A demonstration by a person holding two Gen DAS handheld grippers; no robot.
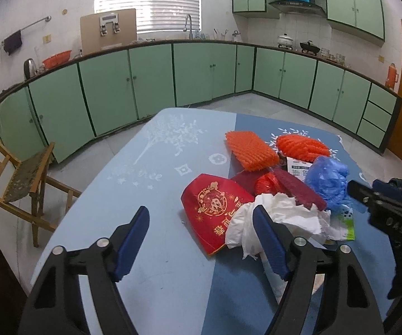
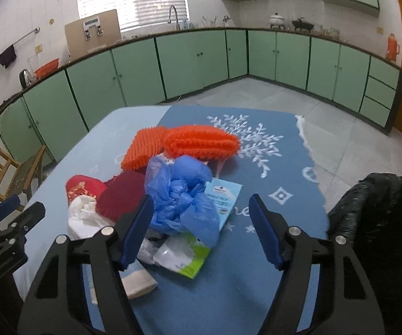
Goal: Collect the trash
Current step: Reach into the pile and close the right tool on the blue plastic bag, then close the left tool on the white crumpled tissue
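only "whole milk" reads, on the blue leaflet (image 2: pixel 224 195); left tongs (image 1: pixel 201 229) and right tongs (image 2: pixel 201 215) gape, released.

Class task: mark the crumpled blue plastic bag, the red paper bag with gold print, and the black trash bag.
crumpled blue plastic bag (image 2: pixel 182 195): right wrist view, middle of its bunched folds.
red paper bag with gold print (image 1: pixel 210 209): left wrist view, on the gold emblem.
black trash bag (image 2: pixel 379 212): right wrist view, its upper side.

Left of the trash pile (image 1: pixel 270 189), bare table (image 1: pixel 150 167) lies open; right of it, a black bag (image 2: pixel 379 223) blocks.
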